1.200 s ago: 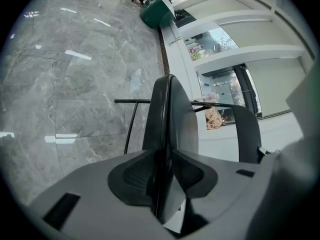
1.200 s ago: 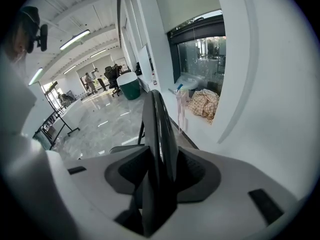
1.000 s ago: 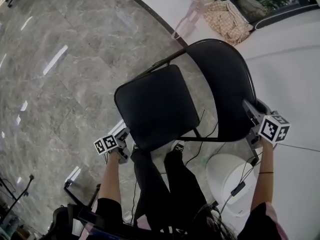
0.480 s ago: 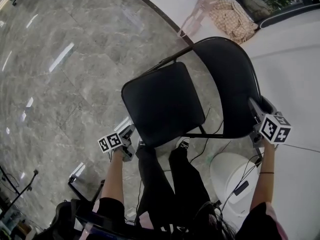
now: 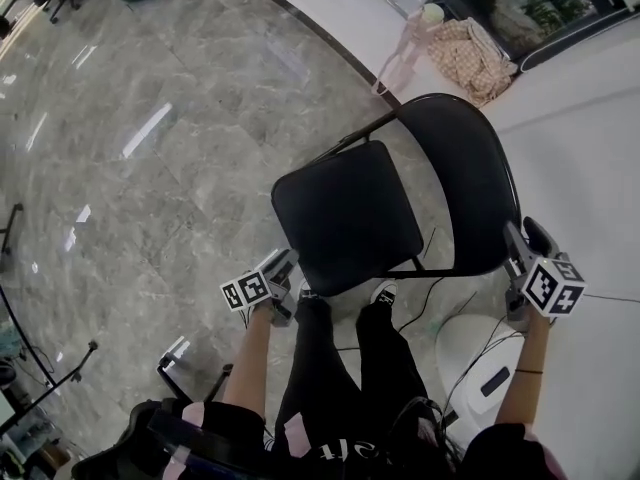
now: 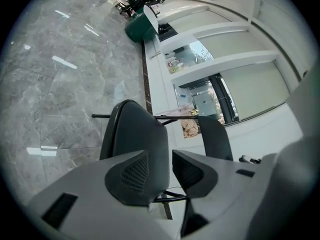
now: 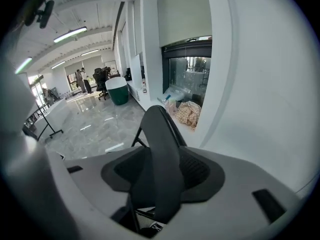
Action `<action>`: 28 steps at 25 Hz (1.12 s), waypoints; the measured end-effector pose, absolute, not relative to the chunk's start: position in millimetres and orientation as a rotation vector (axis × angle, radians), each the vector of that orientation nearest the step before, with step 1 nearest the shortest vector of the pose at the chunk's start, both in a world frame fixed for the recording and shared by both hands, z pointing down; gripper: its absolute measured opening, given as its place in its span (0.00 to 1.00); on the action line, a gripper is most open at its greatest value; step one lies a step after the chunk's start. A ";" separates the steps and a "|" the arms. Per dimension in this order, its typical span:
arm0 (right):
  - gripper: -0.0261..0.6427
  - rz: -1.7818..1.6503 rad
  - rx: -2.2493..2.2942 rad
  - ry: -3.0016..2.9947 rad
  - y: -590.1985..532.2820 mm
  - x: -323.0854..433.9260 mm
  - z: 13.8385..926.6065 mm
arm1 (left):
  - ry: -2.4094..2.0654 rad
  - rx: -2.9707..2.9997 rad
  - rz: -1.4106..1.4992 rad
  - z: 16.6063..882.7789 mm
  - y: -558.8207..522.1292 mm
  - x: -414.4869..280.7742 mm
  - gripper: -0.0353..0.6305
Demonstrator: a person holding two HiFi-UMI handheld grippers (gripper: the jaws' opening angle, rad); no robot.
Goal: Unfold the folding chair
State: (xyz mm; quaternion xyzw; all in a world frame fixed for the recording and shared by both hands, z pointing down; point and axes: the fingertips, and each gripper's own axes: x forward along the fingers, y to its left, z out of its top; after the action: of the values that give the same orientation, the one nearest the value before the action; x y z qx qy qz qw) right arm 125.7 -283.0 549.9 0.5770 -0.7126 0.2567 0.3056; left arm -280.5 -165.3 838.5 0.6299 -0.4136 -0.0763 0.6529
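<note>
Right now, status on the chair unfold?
Left gripper open by seat corner, not gripping. Right gripper shut on backrest. Folding chair looks unfolded, seat down. Cables on floor under it.

Right gripper (image 7: 163,178) seemingly around chair backrest (image 7: 160,129)

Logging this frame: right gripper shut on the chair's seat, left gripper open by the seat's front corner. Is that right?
Not quite. The right gripper is shut on the chair's backrest, not the seat; the right gripper view shows the backrest edge between its jaws. The left gripper is open by the seat's front corner.
</note>
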 end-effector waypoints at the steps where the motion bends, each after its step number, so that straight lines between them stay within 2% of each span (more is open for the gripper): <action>1: 0.36 0.695 1.532 -1.894 -277.9 118.8 547.8 | -0.931 1.447 -0.184 826.3 -167.3 -279.1 0.25; 7: 0.36 0.788 1.543 -1.960 -241.6 79.7 523.9 | -0.881 1.555 -0.271 745.3 -177.2 -266.1 0.25; 17: 0.36 0.834 1.559 -2.052 -178.6 32.5 461.1 | -0.904 1.755 -0.256 634.4 -184.7 -258.1 0.24; 22: 0.29 0.853 1.538 -2.100 -137.9 4.2 444.1 | -0.900 1.826 -0.333 577.8 -164.6 -246.9 0.24; 28: 0.18 0.911 1.482 -2.178 -85.9 -22.0 438.6 | -0.881 1.900 -0.317 532.3 -111.1 -213.9 0.15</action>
State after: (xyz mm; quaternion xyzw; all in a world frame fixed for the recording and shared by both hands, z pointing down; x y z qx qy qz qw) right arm -22.0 -85.9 438.6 0.5233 -0.7692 0.3216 0.1763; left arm -213.9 -111.1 532.3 0.7822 -0.3625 -0.1306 0.4896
